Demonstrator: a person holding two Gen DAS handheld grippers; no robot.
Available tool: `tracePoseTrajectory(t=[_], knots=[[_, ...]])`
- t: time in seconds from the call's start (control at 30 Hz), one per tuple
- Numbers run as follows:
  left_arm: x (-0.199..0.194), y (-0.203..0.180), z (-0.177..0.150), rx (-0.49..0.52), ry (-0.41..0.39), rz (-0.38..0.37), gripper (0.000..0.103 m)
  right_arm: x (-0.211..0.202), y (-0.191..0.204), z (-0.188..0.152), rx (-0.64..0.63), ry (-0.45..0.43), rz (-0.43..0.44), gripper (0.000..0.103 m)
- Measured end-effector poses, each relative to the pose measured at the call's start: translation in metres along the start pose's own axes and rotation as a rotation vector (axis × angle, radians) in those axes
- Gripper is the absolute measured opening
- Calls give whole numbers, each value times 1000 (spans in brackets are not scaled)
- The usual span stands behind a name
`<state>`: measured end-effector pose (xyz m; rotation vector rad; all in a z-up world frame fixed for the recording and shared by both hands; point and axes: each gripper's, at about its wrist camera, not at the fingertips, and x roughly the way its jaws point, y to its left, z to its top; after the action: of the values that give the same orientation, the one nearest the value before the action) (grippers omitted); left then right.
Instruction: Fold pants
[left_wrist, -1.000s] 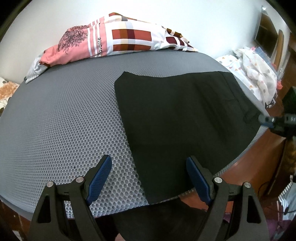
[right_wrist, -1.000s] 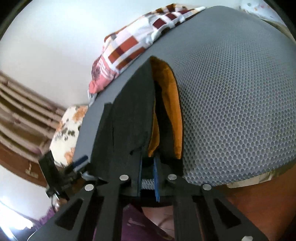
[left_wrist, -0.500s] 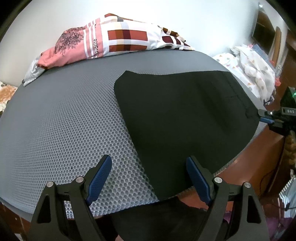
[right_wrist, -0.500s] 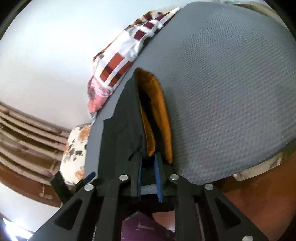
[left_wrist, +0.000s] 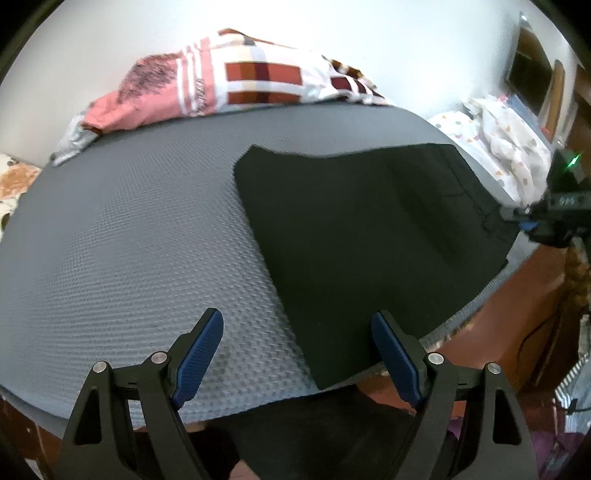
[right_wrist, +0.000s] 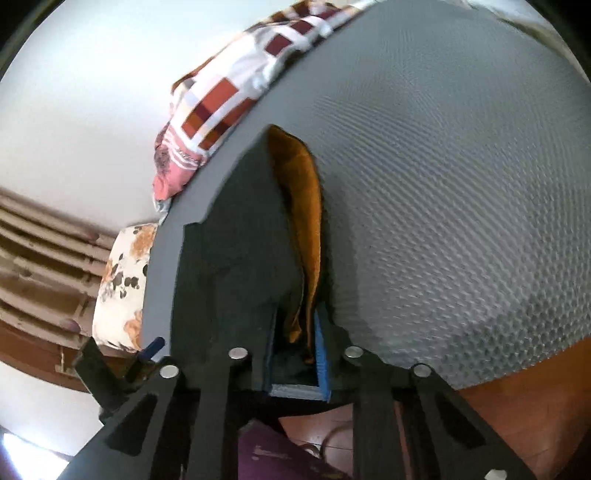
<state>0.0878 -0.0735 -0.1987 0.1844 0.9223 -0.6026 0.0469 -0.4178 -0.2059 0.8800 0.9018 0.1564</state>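
Pants: black, flat on grey mattress, near edge | right gripper: jaws pinching one end, lifting it (orange lining exposed) to fold | left gripper: jaws spread, poised above opposite end.

You're in a home bedroom: grey mesh mattress, patterned bedding bunched at the far wall, floral pillow on the left, more linen heaped far right, wood furniture behind it.
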Motion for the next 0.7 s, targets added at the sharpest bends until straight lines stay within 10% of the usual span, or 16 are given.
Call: tracePoseTrajectory(t=[0.23, 0.47, 0.7], knots=[[-32, 33, 4, -93, -83, 36, 83, -4, 89, 15, 31, -62, 453, 13], [-20, 28, 6, -103, -59, 10, 85, 13, -32, -21, 252, -54, 159, 12], [-7, -7, 10, 30, -32, 40, 85, 11, -44, -28, 241, -41, 145, 12]])
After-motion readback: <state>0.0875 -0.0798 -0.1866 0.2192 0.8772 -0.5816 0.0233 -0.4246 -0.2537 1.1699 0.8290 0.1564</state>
